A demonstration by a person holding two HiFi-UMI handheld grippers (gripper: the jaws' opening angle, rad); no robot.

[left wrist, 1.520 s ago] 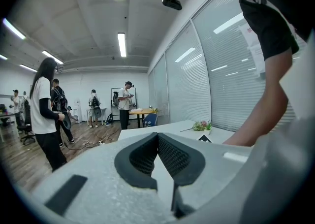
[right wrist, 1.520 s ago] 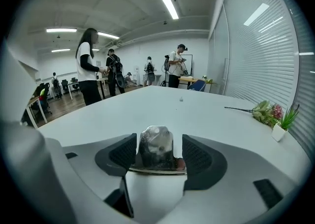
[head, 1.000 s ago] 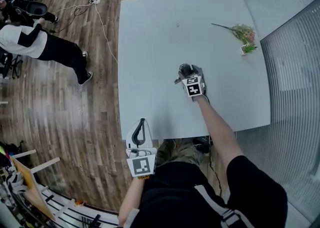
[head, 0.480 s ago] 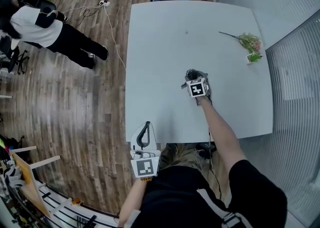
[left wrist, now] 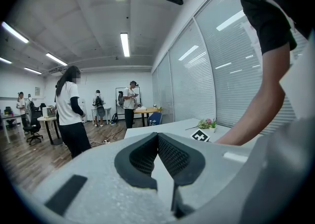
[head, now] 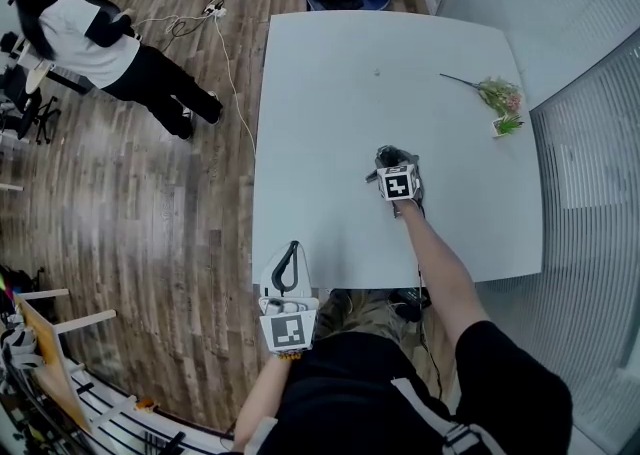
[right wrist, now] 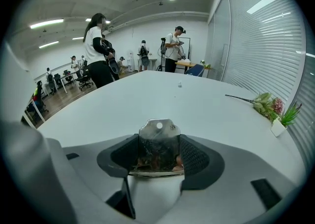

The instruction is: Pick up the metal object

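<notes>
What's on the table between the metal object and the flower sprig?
Nothing. In the right gripper view the table is bare from the metal object across to the flower sprig.

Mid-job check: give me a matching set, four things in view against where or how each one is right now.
1. metal object
2. left claw
3. flower sprig
4. person in white shirt

A. standing on the wood floor
B. lying near the table's far right edge
C. shut, nothing in it
D. between the right claw's pads

Pairs: 1-D, 2-C, 3-B, 4-A.
The right claw's jaws have just been closing, with the metal object between them.
</notes>
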